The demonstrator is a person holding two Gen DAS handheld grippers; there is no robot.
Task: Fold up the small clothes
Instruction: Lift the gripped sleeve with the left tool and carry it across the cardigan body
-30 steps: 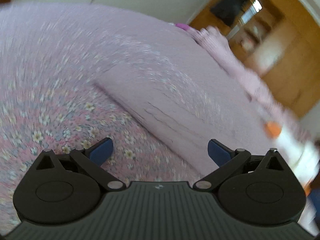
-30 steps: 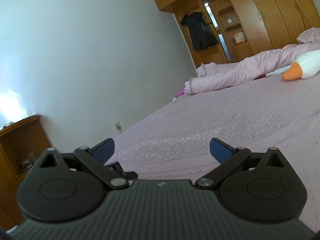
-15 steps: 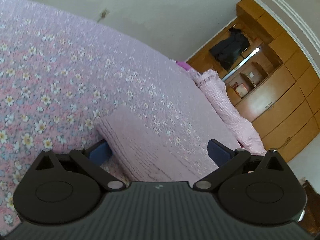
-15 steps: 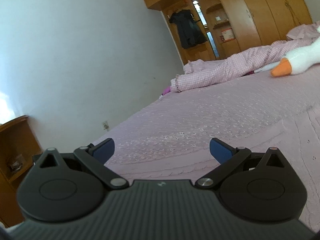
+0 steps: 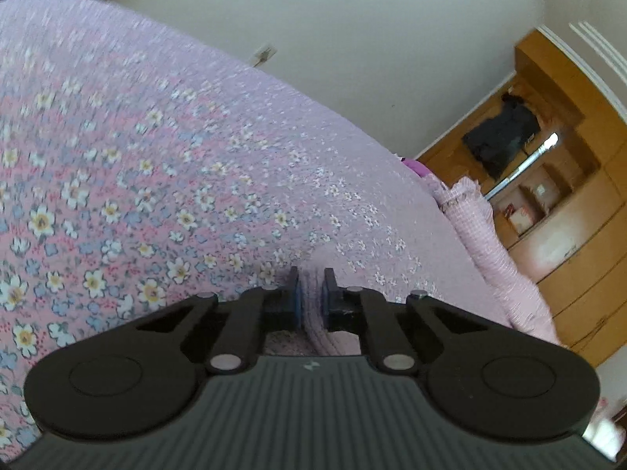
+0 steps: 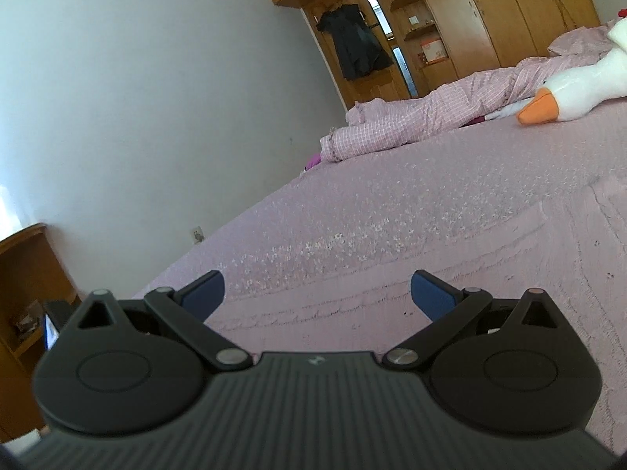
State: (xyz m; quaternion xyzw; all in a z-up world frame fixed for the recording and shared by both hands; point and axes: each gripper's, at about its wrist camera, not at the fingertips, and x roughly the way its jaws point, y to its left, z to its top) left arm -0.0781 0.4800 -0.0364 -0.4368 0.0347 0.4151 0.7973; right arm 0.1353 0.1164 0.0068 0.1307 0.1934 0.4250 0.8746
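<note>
On a bed covered with a floral bedspread [image 5: 117,180], the left gripper [image 5: 310,297] has its blue-padded jaws drawn nearly together, pinching a ridge of a pale pink knitted garment [image 5: 313,321]. The pinched fold stands between the pads and runs away from the camera, along the line of the fingers; most of the cloth is hidden under the tool, so its full outline cannot be told from this view. The right gripper [image 6: 317,293] hangs low over the same bed with its jaws spread wide and nothing between them. Below and to the right of it the pink knit garment [image 6: 490,274] lies flat on the bedspread, its near edge and ribbed lines running from near left to far right. At the far side of the bed a pink checked quilt [image 6: 431,121] is bunched up, with a white plush goose [image 6: 580,90] just beside it, orange beak pointing left. A wooden wardrobe [image 6: 490,19] stands beyond, a dark coat [image 6: 352,47] hanging in its open section.
</note>
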